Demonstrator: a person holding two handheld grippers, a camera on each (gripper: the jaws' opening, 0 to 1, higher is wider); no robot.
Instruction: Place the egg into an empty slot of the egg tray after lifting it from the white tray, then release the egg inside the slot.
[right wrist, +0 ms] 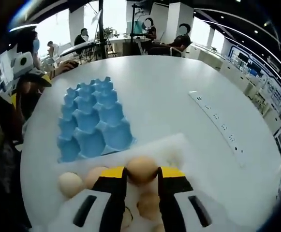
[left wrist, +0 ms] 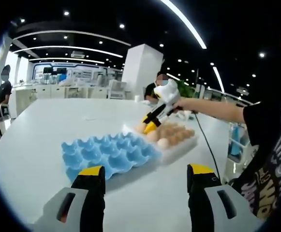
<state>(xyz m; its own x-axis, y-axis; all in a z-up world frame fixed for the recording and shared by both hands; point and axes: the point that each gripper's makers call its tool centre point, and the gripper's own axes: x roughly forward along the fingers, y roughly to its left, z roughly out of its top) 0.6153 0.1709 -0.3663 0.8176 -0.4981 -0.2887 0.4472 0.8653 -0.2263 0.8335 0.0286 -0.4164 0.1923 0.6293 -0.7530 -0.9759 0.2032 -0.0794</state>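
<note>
White table [right wrist: 169, 96] lower centre: right gripper [right wrist: 141, 181] clamps an egg [right wrist: 141, 169], half hidden; left gripper [left wrist: 145, 176] gapes.

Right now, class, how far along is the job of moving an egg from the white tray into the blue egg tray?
Done: nothing has been placed; every slot seen in the blue moulded egg tray is empty. In hand: the right claw has its jaws around a brown egg over the white tray, though a firm grip cannot be confirmed. The left claw is open, idle. Left: lift, carry to a slot, release.
</note>
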